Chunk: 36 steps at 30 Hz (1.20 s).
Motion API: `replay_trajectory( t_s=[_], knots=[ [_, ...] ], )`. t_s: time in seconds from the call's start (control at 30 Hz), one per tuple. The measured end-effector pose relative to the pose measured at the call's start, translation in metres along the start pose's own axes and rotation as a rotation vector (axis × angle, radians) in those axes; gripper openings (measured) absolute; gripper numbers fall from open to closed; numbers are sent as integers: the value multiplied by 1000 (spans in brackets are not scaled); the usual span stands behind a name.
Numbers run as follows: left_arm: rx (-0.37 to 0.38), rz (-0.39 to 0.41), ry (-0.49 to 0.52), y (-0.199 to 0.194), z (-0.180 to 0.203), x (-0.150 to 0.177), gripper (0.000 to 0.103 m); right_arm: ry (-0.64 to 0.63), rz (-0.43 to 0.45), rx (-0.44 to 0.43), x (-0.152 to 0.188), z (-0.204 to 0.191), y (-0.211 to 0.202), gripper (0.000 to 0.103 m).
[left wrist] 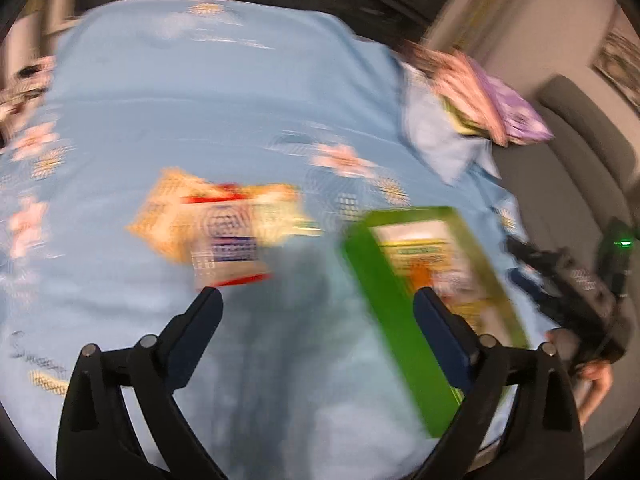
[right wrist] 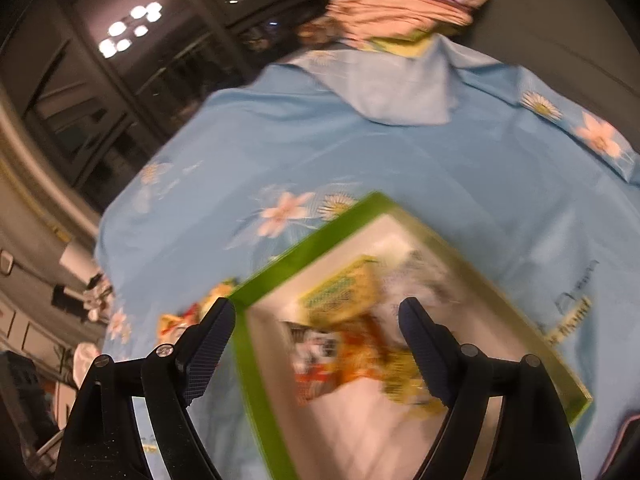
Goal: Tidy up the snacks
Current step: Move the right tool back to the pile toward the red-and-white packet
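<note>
Folded pink and purple fabric stack [left wrist: 484,96] crowds the flowered blue tablecloth [left wrist: 200,100] corner; yellow-orange snack packets [left wrist: 224,224] lie mid-table (blurred), green-rimmed rectangular tray [right wrist: 276,276] skewed toward that corner; left gripper [left wrist: 318,300] and right gripper [right wrist: 316,314] gape wide, holding nothing

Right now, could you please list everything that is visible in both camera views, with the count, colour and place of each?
green box: one, green rim with pale inside, on the cloth, near the right tongs
snack packs in the box: too blurred to count, orange and yellow, inside the green box
snack packets: blurred, perhaps two, orange, red and white, on the cloth, outside the box
tablecloth: one, light blue with flowers, covers the table
folded cloths: a stack, pink and purple, far corner
sofa: one, grey, beyond the table
left tongs: black, open, above the cloth
right tongs: black, open, over the box
</note>
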<state>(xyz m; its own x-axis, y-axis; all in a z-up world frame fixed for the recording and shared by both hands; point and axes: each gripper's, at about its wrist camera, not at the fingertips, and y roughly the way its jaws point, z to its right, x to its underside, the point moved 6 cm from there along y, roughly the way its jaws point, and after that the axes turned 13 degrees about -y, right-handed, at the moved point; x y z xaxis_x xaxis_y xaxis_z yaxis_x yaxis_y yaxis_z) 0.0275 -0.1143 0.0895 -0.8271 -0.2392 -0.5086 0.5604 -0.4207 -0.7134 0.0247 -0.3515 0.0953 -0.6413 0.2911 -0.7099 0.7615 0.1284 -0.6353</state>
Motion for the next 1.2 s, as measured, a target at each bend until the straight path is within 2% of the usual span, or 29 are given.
replay_trajectory(
  t_s=[0.1, 0.2, 0.47, 0.57, 0.63, 0.9, 1.03, 1.2],
  knots=[
    [-102, 38, -60, -7, -49, -4, 98, -57, 14, -40, -3, -29, 6, 84],
    [-169, 43, -135, -4, -91, -7, 98, -111, 14, -69, -1, -59, 13, 84],
    [-291, 41, -255, 6, -155, -22, 98, -241, -89, -159, 26, -130, 51, 84],
    [-294, 24, -261, 10, -158, -23, 97, -249, -141, -219, 36, -156, 74, 84],
    [-280, 13, -265, 11, -157, -23, 97, -266, -177, -224, 41, -168, 92, 84],
    [-290, 8, -261, 15, -157, -23, 97, -429, -317, -130, 68, -202, 179, 84],
    [-295, 7, -264, 15, -159, -23, 97, -453, -323, -133, 76, -206, 195, 84],
    [-304, 3, -272, 16, -160, -23, 97, -477, -300, -133, 76, -212, 193, 84]
  ],
)
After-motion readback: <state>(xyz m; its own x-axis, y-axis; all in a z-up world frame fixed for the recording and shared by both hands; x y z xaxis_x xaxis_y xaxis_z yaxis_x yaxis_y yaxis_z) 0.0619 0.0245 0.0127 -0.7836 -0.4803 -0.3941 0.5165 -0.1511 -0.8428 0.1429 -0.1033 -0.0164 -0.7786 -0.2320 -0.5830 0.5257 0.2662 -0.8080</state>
